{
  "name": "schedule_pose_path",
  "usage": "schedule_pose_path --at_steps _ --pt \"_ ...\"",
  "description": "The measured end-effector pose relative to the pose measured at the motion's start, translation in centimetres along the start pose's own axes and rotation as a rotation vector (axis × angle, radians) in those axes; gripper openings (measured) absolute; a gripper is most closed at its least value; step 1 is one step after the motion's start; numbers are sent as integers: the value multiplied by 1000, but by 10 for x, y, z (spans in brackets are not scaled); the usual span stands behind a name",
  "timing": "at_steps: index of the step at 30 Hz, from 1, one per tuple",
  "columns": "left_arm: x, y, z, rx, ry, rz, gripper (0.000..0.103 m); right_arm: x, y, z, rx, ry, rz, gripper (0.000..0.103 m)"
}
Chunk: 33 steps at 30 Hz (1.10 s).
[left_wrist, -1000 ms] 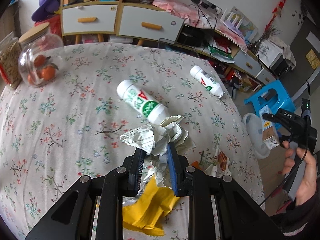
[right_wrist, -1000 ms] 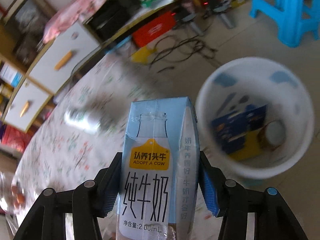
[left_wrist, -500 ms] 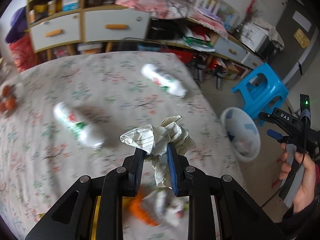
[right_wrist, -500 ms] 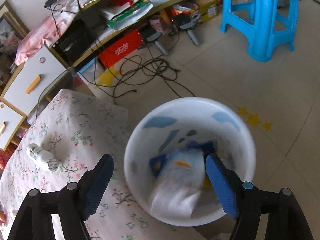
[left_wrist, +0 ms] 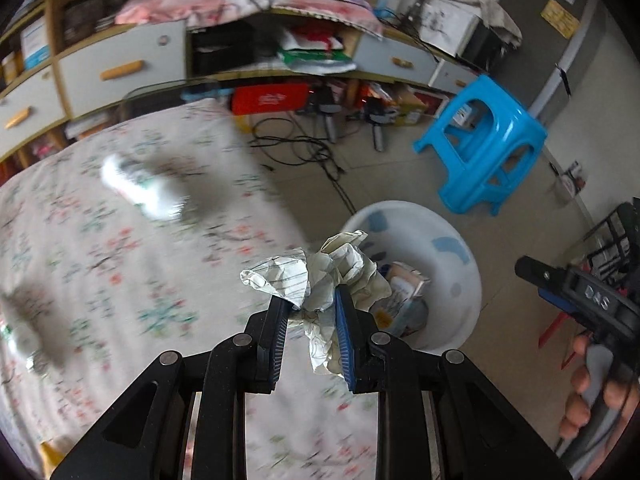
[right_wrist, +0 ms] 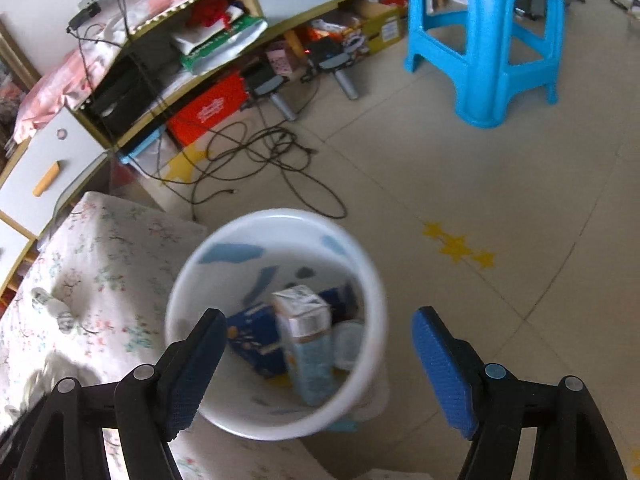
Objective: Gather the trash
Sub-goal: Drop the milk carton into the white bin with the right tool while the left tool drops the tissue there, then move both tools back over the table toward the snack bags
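Observation:
My left gripper (left_wrist: pixel 310 306) is shut on a crumpled wad of paper (left_wrist: pixel 332 268), held over the table's right edge, just short of the white trash bin (left_wrist: pixel 460 272) on the floor. My right gripper (right_wrist: pixel 318 338) is open and empty above the same bin (right_wrist: pixel 372 280). Inside that bin the milk carton (right_wrist: pixel 306 336) lies among a blue box and other trash. In the left wrist view the right gripper (left_wrist: pixel 576 288) shows at the far right, held by a hand. A white bottle (left_wrist: pixel 140 192) lies blurred on the flowered tablecloth (left_wrist: pixel 120 280).
A blue plastic stool (right_wrist: pixel 488 36) stands on the tiled floor beyond the bin. Black cables (right_wrist: pixel 256 160) trail across the floor toward low shelves packed with boxes. A second blurred object (left_wrist: pixel 28 336) lies at the table's left edge.
The right gripper opened and the milk carton dropped into the bin. The left gripper carried the paper wad to the right across the table, toward the bin.

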State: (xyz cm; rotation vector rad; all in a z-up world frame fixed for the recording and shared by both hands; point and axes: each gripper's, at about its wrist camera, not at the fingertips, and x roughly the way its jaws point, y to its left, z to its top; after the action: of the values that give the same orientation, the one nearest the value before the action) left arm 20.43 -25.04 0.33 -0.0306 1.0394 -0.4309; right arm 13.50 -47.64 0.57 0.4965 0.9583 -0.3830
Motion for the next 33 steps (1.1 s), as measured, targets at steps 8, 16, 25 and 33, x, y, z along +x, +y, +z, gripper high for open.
schedule_pose_path --at_steps 8,16,25,33 --pt "32 -27 11 1 29 -64 44 -3 -27 1 11 7 -6 81" --pt "24 -28 10 -3 26 13 79 -7 -32 3 29 4 25 82" --pt "-13 0 -7 -8 -10 101 90 -13 -21 -3 13 9 56 85" --pt "-49 57 -37 -72 -8 187 93 -18 0 -13 -23 23 116 89"
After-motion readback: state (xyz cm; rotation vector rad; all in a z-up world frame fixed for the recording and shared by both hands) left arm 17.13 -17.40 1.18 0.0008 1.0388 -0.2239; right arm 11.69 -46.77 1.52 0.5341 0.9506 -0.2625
